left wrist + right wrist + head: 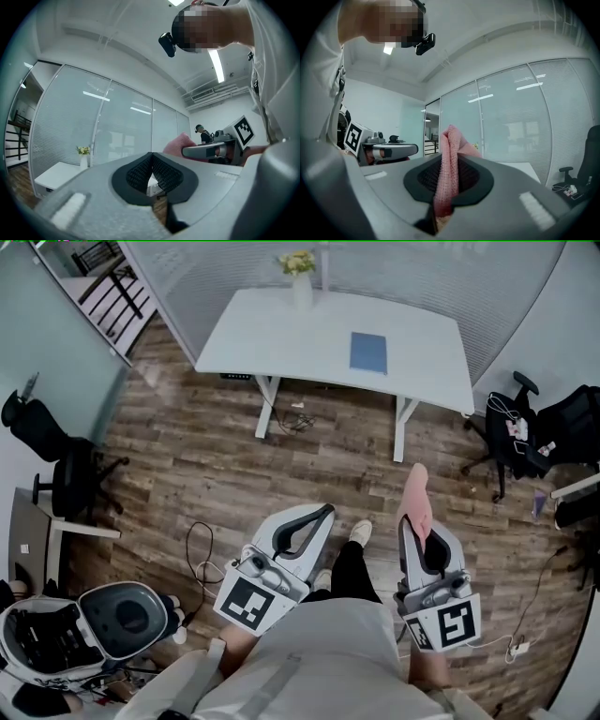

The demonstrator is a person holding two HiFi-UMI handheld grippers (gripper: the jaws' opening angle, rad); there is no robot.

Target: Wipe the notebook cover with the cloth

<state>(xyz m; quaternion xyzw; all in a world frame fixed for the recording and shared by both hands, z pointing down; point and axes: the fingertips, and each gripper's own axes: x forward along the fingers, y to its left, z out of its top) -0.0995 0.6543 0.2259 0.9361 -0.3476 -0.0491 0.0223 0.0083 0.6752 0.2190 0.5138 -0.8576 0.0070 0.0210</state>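
A blue notebook (368, 352) lies flat on the white table (281, 338) across the room, well ahead of both grippers. My right gripper (418, 521) is shut on a pink cloth (413, 499), which sticks up between its jaws; in the right gripper view the cloth (449, 164) fills the gap between the pads. My left gripper (319, 515) is held at waist height, its jaws closed together with nothing in them (151, 172). Both grippers point up and forward, far short of the table.
A vase of yellow flowers (298, 277) stands at the table's back edge. Black office chairs sit at the left (66, 470) and right (544, 432). Cables (202, 554) trail on the wooden floor. A white and black case (84, 624) lies at my lower left.
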